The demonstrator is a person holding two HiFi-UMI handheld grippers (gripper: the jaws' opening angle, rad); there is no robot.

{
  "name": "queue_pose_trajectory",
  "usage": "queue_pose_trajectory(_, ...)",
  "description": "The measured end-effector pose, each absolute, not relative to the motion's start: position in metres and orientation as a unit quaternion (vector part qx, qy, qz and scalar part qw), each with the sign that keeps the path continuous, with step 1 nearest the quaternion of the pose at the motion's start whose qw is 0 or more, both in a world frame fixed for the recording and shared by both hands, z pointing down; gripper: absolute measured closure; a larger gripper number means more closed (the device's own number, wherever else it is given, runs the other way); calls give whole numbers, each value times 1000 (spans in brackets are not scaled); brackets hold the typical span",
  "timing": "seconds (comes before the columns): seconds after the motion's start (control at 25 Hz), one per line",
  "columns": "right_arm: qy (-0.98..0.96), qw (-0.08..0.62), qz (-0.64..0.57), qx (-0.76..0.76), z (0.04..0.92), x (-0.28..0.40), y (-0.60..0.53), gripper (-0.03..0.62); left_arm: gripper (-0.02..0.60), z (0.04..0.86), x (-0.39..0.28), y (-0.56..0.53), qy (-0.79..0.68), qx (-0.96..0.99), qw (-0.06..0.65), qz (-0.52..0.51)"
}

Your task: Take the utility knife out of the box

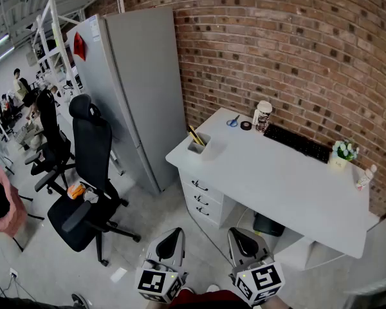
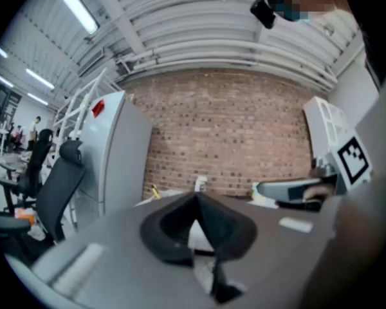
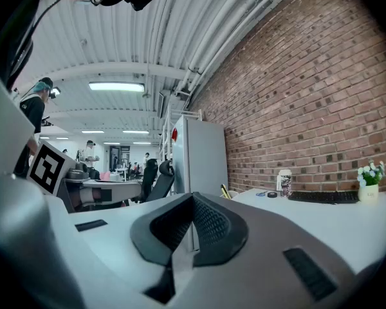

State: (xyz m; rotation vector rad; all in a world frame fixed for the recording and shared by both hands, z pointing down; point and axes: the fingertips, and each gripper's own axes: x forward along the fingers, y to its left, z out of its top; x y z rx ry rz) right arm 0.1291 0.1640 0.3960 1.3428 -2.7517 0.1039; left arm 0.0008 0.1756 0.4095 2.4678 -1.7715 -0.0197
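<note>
holding both tools low at the bottom of the head view, the person stands back from a white desk (image 1: 276, 179) set against a brick wall (image 1: 276, 44). left gripper (image 1: 173, 232): jaws together, pads meeting at the tips, nothing btwn them. right gripper (image 1: 240, 232): same, jaws closed on nothing. both sit side by side, pointing roughly level twd the desk and well apart from it.

the utility knife (image 1: 194, 135), yellow and black, stands tilted in a small open box (image 1: 199, 147) at the desk's near-left corner, its upper end sticking out above the rim. neither gripper is near it.

further along the desk by the wall: blue-handled scissors (image 1: 232, 121), a dark tape roll (image 1: 246, 125) just beside them, then a lidded cup (image 1: 263, 116). a black keyboard (image 1: 297, 143) lies parallel to the wall, w/ a small flower pot (image 1: 343, 153) past its far end and a small bottle (image 1: 365, 177) near the desk's right edge. a drawer unit (image 1: 202, 198) sits under the left end, w/ a dark bin (image 1: 268, 224) beside it under the desk top.

left of the desk stands a tall grey cabinet (image 1: 141, 89), w/ a black office chair (image 1: 90, 172) in front of it.
</note>
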Motion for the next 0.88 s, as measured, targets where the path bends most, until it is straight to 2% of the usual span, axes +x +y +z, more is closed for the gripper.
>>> queue_pose_trajectory(0.88, -893, 37, 29, 447, 397, 121, 158, 586, 580, 410, 0, 171, -578, 813, 65, -29)
